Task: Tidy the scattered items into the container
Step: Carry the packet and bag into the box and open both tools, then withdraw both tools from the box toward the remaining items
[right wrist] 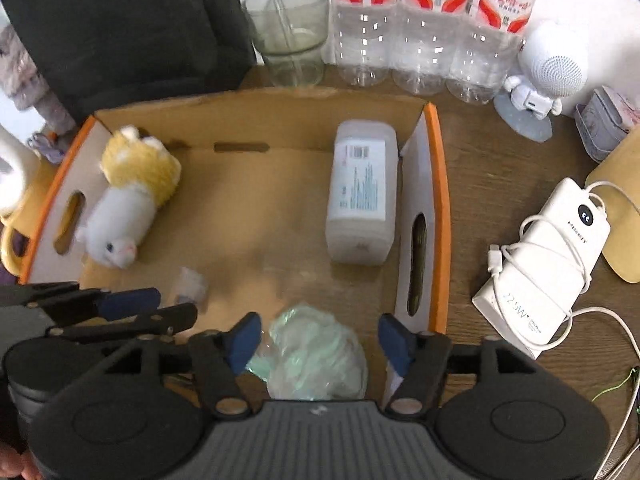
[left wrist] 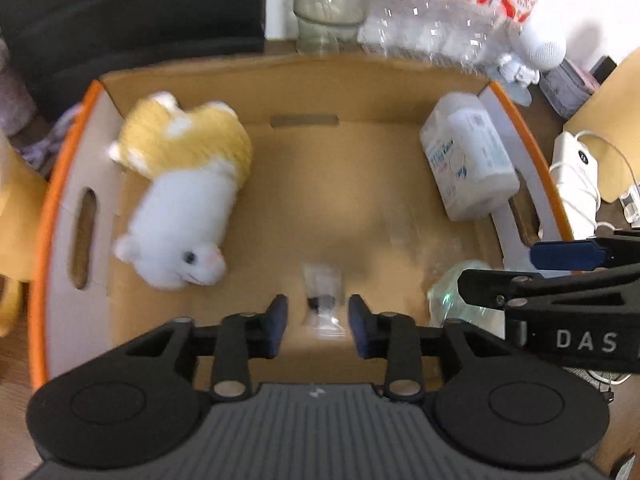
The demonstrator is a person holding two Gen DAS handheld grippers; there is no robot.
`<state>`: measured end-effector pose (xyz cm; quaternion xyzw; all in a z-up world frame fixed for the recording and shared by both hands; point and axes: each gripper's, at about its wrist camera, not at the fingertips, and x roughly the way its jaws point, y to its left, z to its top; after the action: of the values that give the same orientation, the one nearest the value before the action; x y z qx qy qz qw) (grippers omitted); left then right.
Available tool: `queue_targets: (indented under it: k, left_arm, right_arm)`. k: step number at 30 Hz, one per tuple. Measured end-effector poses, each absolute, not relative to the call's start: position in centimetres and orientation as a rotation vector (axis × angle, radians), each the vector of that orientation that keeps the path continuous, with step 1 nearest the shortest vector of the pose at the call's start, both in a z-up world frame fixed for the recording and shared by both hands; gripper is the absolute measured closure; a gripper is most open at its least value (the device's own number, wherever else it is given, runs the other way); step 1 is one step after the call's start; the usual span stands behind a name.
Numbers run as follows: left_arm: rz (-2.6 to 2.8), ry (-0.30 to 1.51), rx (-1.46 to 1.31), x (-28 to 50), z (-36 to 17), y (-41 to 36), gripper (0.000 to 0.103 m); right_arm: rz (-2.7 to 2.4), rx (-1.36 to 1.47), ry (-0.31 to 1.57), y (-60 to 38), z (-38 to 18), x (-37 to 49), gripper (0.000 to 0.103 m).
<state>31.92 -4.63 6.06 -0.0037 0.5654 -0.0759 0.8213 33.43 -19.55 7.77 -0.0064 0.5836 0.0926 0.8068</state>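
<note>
An open cardboard box with orange rims [left wrist: 280,80] [right wrist: 434,184] holds a white and yellow plush cat [left wrist: 184,196] [right wrist: 128,196], a white tissue pack [left wrist: 468,156] [right wrist: 362,192], a small clear plastic bag with a dark part [left wrist: 323,300] [right wrist: 191,282] and a green crumpled plastic bag [left wrist: 448,292] [right wrist: 312,352]. My left gripper [left wrist: 318,326] [right wrist: 140,308] is open, over the small clear bag, which lies between its fingers. My right gripper [right wrist: 320,342] [left wrist: 560,264] is open, its fingers either side of the green bag.
Behind the box stand a glass jar [right wrist: 290,36], water bottles [right wrist: 428,28] and a white robot-shaped speaker [right wrist: 548,68]. A white power bank with cable [right wrist: 548,264] lies on the wooden table right of the box. A dark bag [right wrist: 120,28] sits at back left.
</note>
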Motion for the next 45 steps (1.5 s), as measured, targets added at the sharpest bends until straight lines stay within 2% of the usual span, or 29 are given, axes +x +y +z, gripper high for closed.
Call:
queue_targets:
  k: [1,2,3,4,6,10,11,22,26,28,35,42,45]
  left_arm:
    - [-0.148,1.196,-0.001,31.8,6.7,-4.4,0.048]
    - [-0.123,1.181,0.007,32.0,7.3,-4.2,0.035]
    - [-0.096,1.158,0.023,31.8,8.2,-3.8,0.026]
    - [-0.087,1.131,0.041,31.4,9.0,-3.4,0.024]
    - [-0.057,1.088,0.065,30.6,10.4,-2.5,0.018]
    - [0.020,0.955,0.076,28.7,12.5,-1.2,0.010]
    - [0.025,0.907,0.070,27.9,12.9,-1.0,0.005]
    - [0.057,0.510,-0.002,18.3,13.0,-0.1,0.004]
    - [0.052,0.442,0.000,16.0,12.4,-0.6,0.004]
    - [0.049,0.448,-0.008,15.6,12.3,-0.6,0.004]
    - [0.063,0.453,-0.006,13.0,11.8,-0.7,0.003]
    - [0.054,0.464,-0.001,3.0,9.3,0.0,0.001]
    - [0.053,0.411,0.007,-2.6,7.8,0.4,0.000]
  right_arm:
    - [0.198,-0.011,1.242,-19.5,8.4,33.4,0.033]
    - [0.197,-0.011,1.233,-19.5,9.1,33.4,0.032]
    - [0.199,-0.009,1.222,-19.4,10.0,33.3,0.028]
    - [0.207,-0.005,1.210,-19.3,10.6,33.3,0.020]
    - [0.236,0.011,1.162,-19.2,12.1,32.6,0.014]
    - [0.250,0.053,1.040,-19.1,13.7,31.0,0.014]
    - [0.243,0.061,1.010,-19.0,13.9,30.5,0.014]
    - [0.224,0.032,0.557,-18.6,13.2,20.7,0.011]
    - [0.229,0.048,0.421,-18.9,12.7,17.4,0.007]
    - [0.213,0.018,0.403,-18.7,12.6,16.6,0.004]
    - [0.199,-0.014,0.383,-18.7,12.8,13.7,0.004]
    - [0.301,0.087,0.408,-20.3,10.9,3.7,0.003]
    - [0.327,0.103,0.415,-20.9,9.1,-1.5,0.003]
